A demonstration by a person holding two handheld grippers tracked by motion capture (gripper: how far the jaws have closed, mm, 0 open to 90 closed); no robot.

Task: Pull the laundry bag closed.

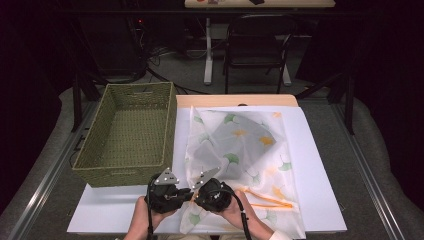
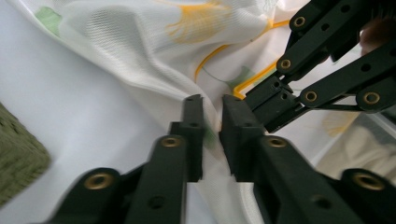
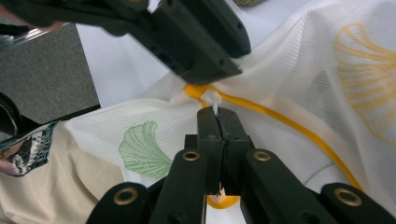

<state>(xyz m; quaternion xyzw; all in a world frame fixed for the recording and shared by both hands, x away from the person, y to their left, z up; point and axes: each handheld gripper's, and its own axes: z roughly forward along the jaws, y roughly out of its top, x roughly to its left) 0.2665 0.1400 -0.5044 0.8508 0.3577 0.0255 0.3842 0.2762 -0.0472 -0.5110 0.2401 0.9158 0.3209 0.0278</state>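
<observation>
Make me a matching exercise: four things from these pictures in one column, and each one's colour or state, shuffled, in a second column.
Things:
1. basket
2. mesh bag
3. zipper
4. right claw

Descriptions:
A. orange, curving across white mesh
B. shut on a small white pull tab
C. green woven, nothing inside
D. white with green and yellow leaf prints, lying flat, a folded grey cloth inside

Pairs: 1-C, 2-D, 3-A, 4-B
</observation>
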